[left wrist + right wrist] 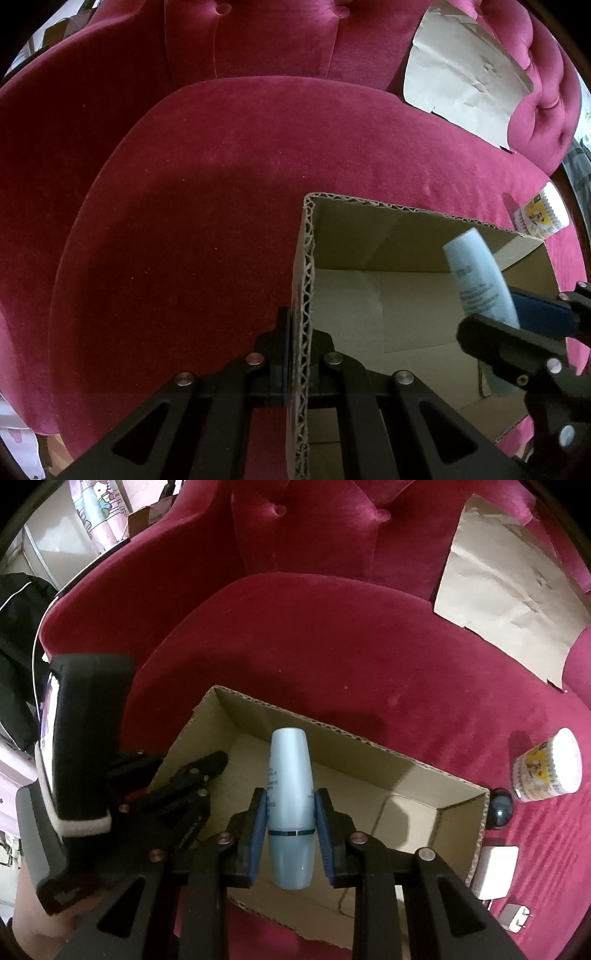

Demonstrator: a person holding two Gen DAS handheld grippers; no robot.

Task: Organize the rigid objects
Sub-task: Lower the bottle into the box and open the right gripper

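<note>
An open cardboard box point(461, 823) sits on a red velvet armchair seat point(351, 657). My right gripper point(290, 823) is shut on a pale blue bottle point(290, 794) and holds it over the box's open inside. The bottle point(480, 280) and the right gripper point(517, 332) also show in the left wrist view, above the box point(369, 236). My left gripper point(299, 354) is shut on the box's left wall point(304, 295), one finger on each side of it. It shows in the right wrist view point(192, 775) at the box's left edge.
A brown paper sheet point(509, 590) leans on the chair back. To the right of the box lie a cotton swab tub point(546, 768), a dark ball point(500, 808), a white charger block point(495, 871) and a small plug point(515, 917).
</note>
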